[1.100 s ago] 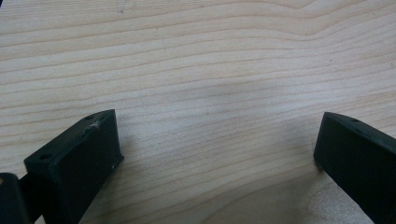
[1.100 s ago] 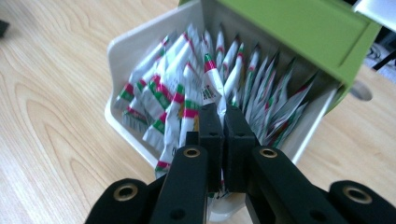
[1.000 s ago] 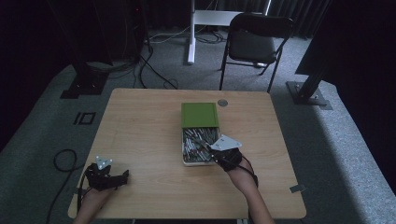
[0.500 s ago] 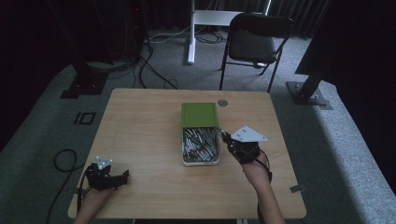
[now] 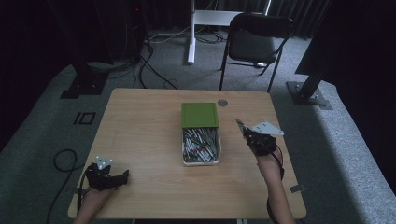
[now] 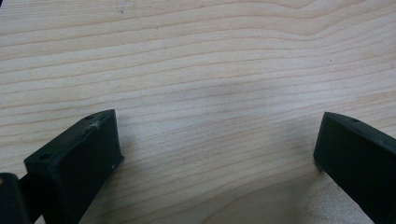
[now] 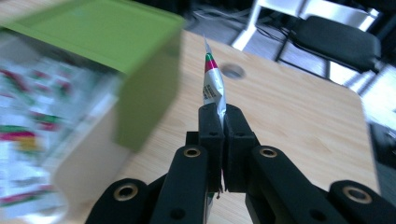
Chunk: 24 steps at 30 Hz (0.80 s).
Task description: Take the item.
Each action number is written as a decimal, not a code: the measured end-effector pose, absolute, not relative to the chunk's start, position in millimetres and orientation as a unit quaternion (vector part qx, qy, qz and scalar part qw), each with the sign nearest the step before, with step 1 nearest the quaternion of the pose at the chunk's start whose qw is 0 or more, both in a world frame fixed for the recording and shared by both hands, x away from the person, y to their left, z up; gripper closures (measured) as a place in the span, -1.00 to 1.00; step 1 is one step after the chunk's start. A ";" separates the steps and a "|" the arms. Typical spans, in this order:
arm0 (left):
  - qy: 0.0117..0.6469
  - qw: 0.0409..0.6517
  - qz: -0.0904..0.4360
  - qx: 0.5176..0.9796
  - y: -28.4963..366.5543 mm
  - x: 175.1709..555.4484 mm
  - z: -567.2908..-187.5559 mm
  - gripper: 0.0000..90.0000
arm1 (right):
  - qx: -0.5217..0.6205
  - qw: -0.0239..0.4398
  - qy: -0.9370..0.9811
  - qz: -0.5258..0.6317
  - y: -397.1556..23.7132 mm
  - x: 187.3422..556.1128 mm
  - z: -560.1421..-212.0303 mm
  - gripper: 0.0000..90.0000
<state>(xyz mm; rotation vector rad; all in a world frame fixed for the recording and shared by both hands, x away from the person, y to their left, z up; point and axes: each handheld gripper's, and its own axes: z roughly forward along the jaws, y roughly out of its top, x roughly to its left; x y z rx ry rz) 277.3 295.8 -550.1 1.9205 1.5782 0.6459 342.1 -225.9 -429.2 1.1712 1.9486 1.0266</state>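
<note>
A white box (image 5: 215, 161) full of small silver sachets (image 5: 200, 144) stands in the middle of the table, with its green lid (image 5: 199, 115) half slid over the far end. My right gripper (image 5: 246, 134) hovers just right of the box, shut on one silver sachet (image 7: 213, 85) with a red and green band that sticks up from its jaws. In the right gripper view the box (image 7: 84, 182) and green lid (image 7: 107, 42) sit to the left, blurred. My left gripper (image 5: 122, 176) rests near the table's front left corner, open over bare wood (image 6: 201, 93).
The wooden table (image 5: 140, 126) has a round cable grommet (image 5: 222, 102) near its far edge. A black folding chair (image 5: 254, 44) stands behind the table, with a white desk leg (image 5: 190, 32) and cables on the carpet.
My right gripper has lifted out of the box and moved right with a sachet pinched in it. The left gripper has stayed put.
</note>
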 end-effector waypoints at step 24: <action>0.589 0.283 0.241 0.717 295.7 277.3 -550.1 -0.97 | 0.525 0.312 0.746 0.266 -230.6 388.5 -521.1 0.95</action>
